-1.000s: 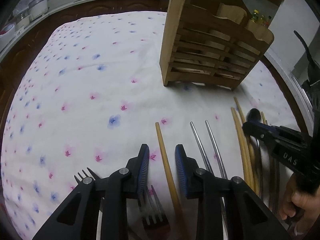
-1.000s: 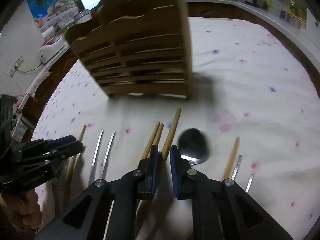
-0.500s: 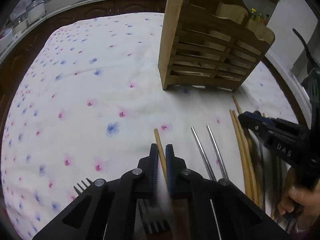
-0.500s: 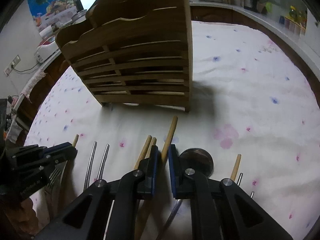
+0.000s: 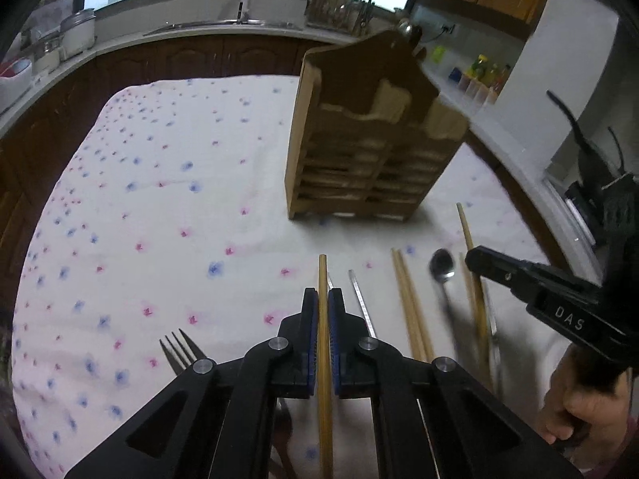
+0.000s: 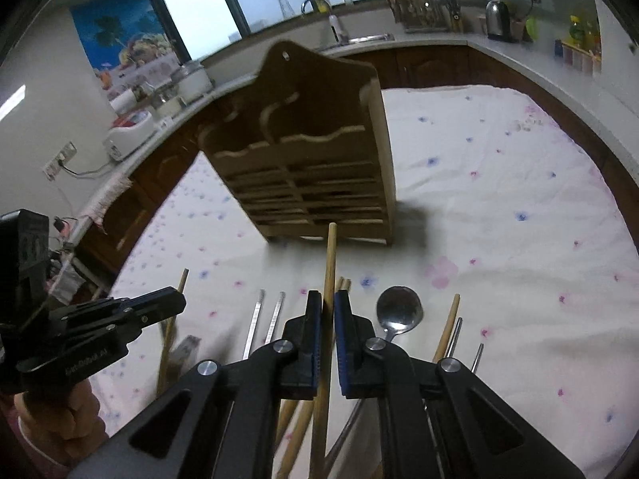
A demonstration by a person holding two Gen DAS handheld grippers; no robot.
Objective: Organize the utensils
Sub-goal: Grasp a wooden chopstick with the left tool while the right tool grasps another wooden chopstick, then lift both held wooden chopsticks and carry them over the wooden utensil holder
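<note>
My left gripper (image 5: pixel 323 298) is shut on a wooden chopstick (image 5: pixel 322 275), which sticks out forward, lifted off the flowered cloth (image 5: pixel 167 207). In the same way, my right gripper (image 6: pixel 327 299) is shut on another wooden chopstick (image 6: pixel 330 255) pointing towards the slatted wooden utensil holder (image 6: pixel 307 167). The holder (image 5: pixel 367 159) stands upright ahead of both. On the cloth lie a fork (image 5: pixel 179 349), metal chopsticks (image 5: pixel 361 299), a wooden pair (image 5: pixel 411 307) and a spoon (image 6: pixel 399 313). The right gripper (image 5: pixel 479 257) shows at the right of the left wrist view, and the left gripper (image 6: pixel 175 303) at the left of the right wrist view.
More chopsticks, one wooden (image 6: pixel 447 329) and thin metal ones (image 6: pixel 477 355), lie right of the spoon. A kitchen counter (image 5: pixel 199 28) with pots, bottles and a sink curves behind the table. A hand (image 5: pixel 571 411) grips the right tool's handle.
Both grippers closed on a wooden chopstick each and rose from the cloth, lifting the sticks. The holder and the counter now sit lower and farther off in both views.
</note>
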